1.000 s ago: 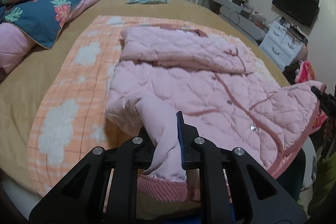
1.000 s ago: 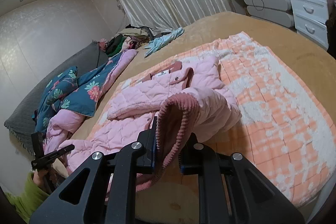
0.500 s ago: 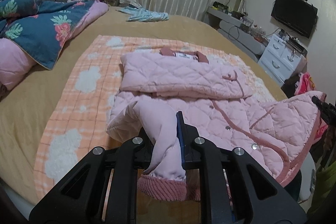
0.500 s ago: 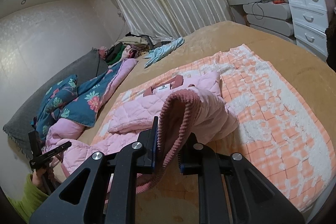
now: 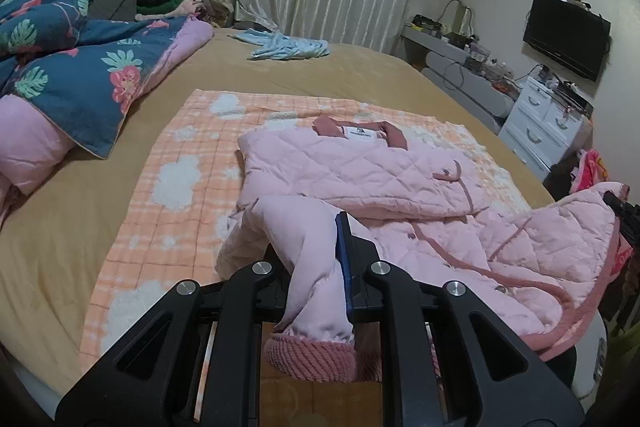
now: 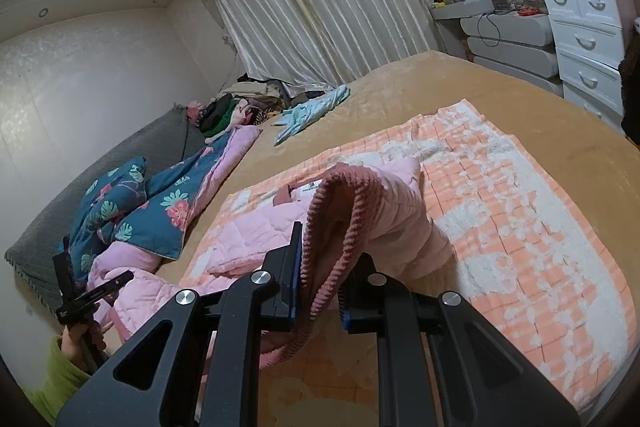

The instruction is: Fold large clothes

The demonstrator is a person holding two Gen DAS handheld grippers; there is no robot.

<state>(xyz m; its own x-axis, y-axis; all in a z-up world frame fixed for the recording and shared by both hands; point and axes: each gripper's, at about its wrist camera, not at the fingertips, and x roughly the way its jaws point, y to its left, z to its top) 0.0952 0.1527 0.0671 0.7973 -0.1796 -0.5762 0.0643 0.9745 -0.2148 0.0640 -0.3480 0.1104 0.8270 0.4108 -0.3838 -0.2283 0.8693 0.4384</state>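
Note:
A pink quilted jacket (image 5: 360, 175) lies on an orange and white checked blanket (image 5: 176, 187) on the bed, collar at the far end. My left gripper (image 5: 316, 259) is shut on the jacket's lower left corner, with the ribbed hem (image 5: 316, 355) hanging below the jaws. My right gripper (image 6: 320, 275) is shut on the ribbed hem at the lower right corner (image 6: 340, 211) and holds it lifted above the blanket. The right gripper's tip shows at the right edge of the left wrist view (image 5: 624, 211).
A blue floral duvet (image 5: 72, 75) lies at the left of the bed. A light blue garment (image 5: 284, 45) lies at the far end by the curtains. White drawers (image 5: 548, 127) and a wall television (image 5: 568, 35) stand at the right.
Both grippers have risen and moved with the jacket's lower edge toward the collar. The lower part of the jacket now bunches up over the upper part.

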